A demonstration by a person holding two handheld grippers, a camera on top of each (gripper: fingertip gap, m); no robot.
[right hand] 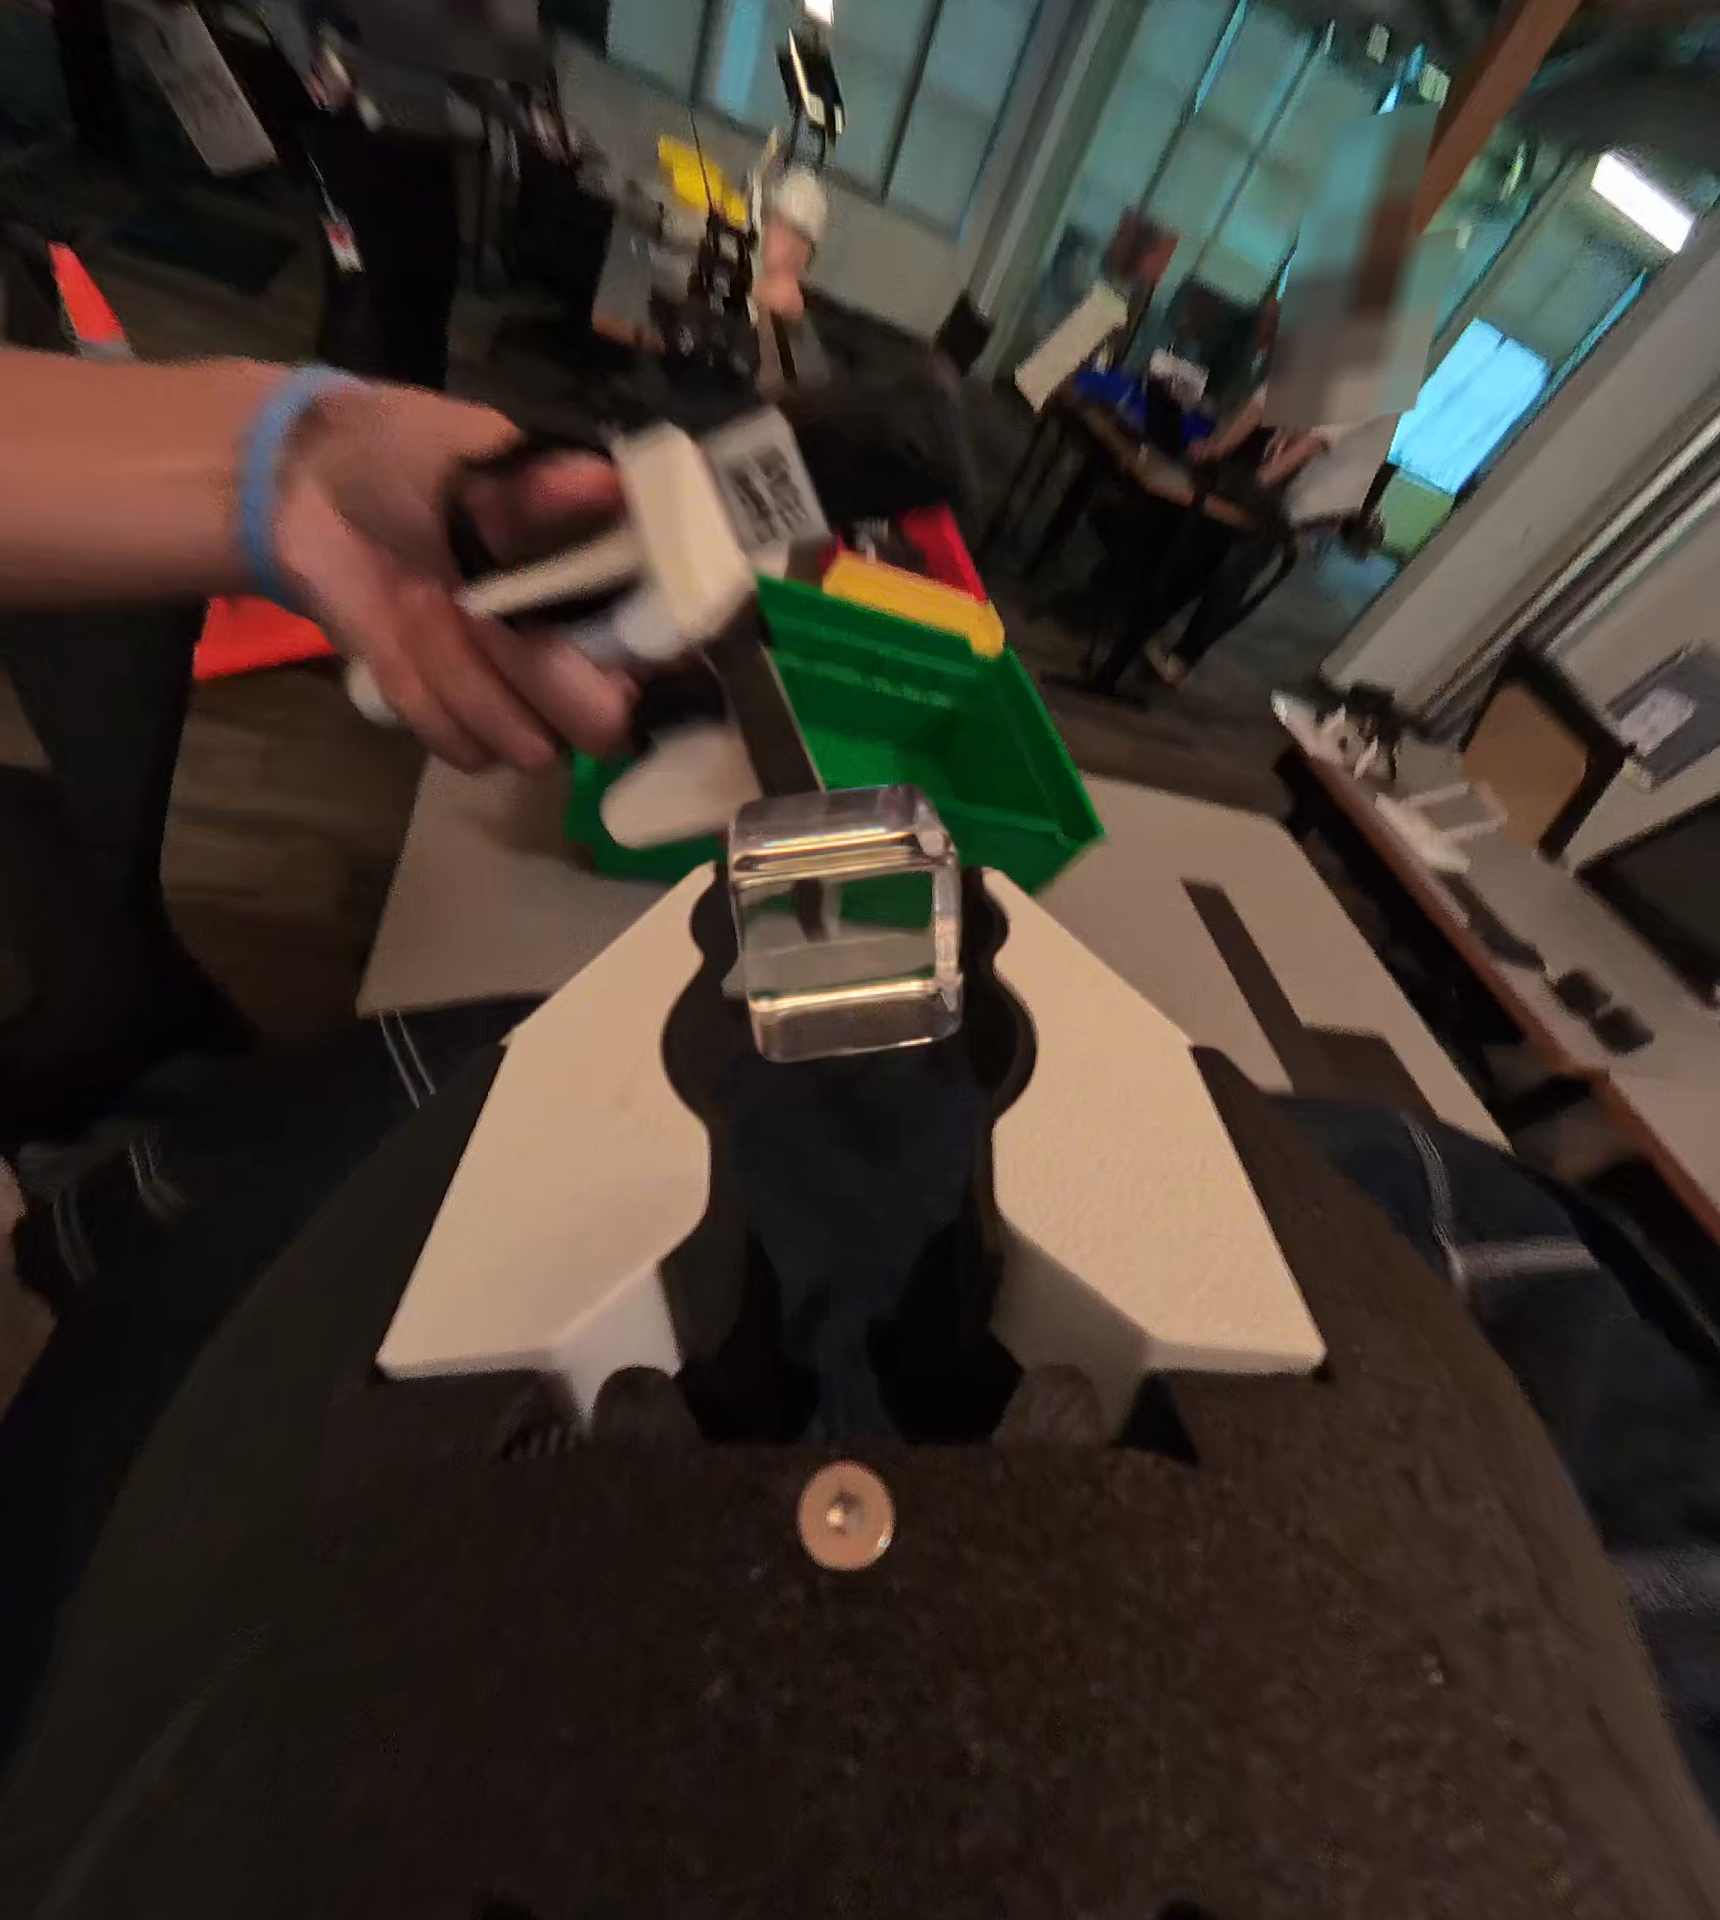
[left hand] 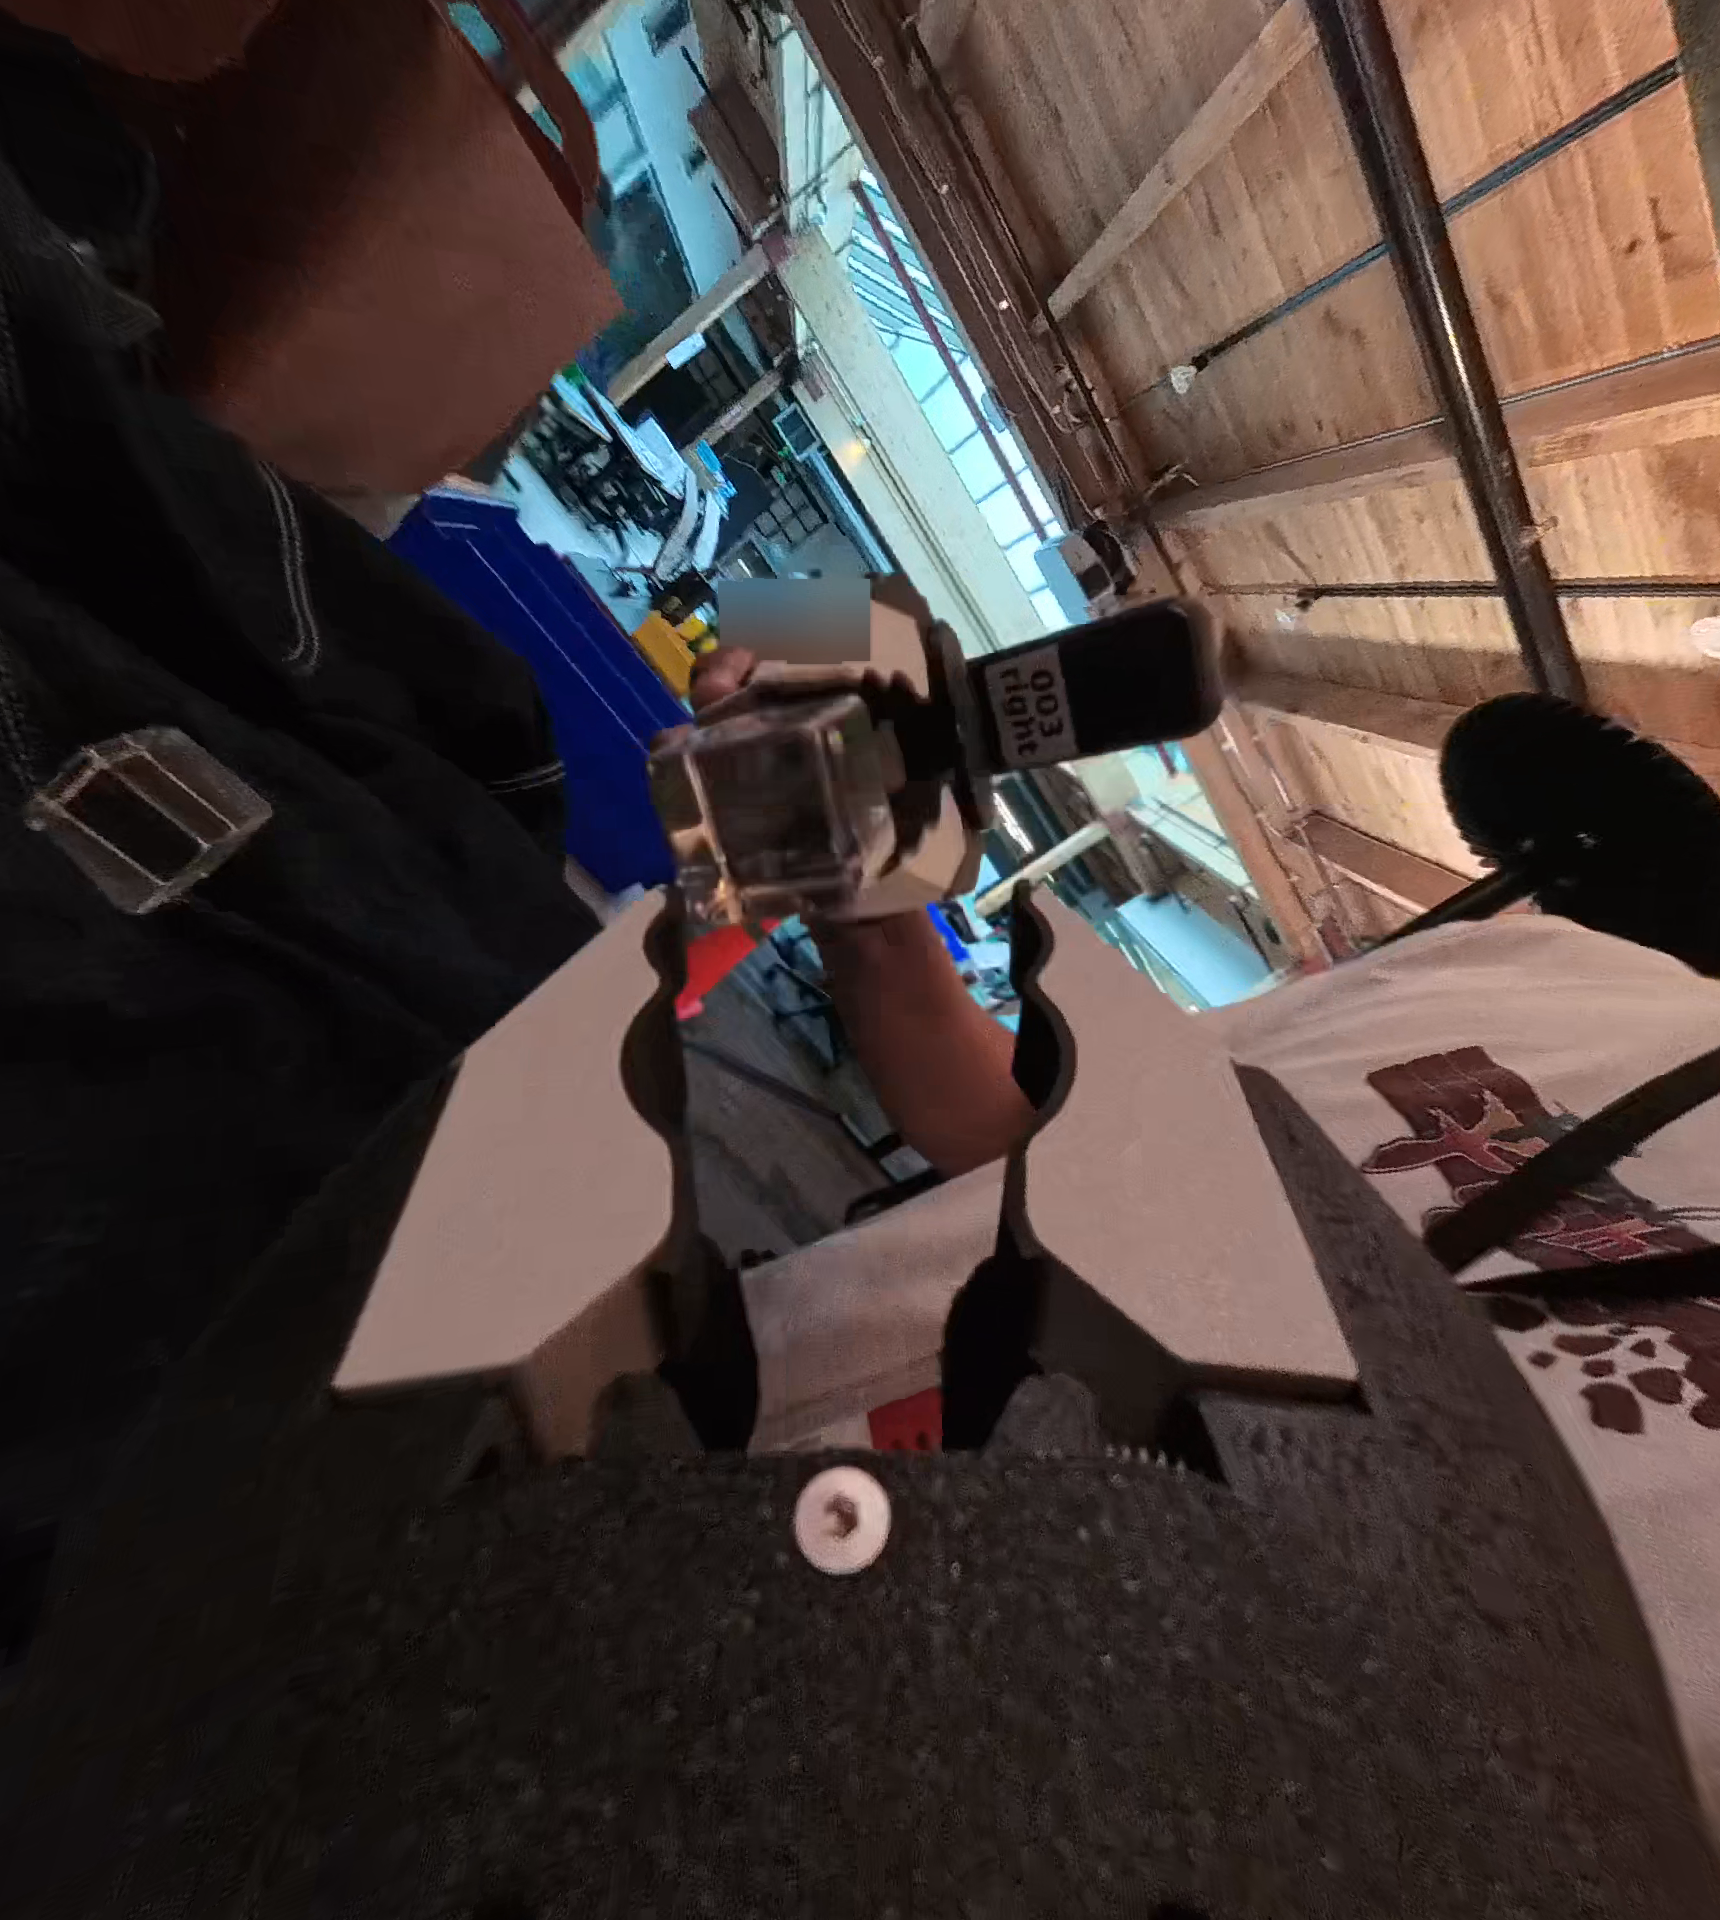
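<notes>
My right gripper (right hand: 848, 894) is shut on a clear cube (right hand: 845, 966), held at the fingertips. The left wrist view shows this same cube (left hand: 773, 821) in the right gripper (left hand: 897, 790), just beyond my left gripper (left hand: 845, 904). The left gripper is open and empty, and its fingers (left hand: 544, 1122) stand wide apart. A second clear cube (left hand: 149, 821) lies on black cloth (left hand: 316, 935) at the left. In the right wrist view a hand (right hand: 420, 582) with a blue wristband holds the left gripper (right hand: 690, 540), blurred, over a green bin (right hand: 897, 717).
Yellow (right hand: 908, 597) and red (right hand: 944, 540) bins stand behind the green one on a white table (right hand: 482, 904). An orange cone (right hand: 87, 301) is at the far left and desks with equipment (right hand: 1614, 935) at the right. A white printed shirt (left hand: 1458, 1195) and a black round object (left hand: 1583, 831) are close on the right.
</notes>
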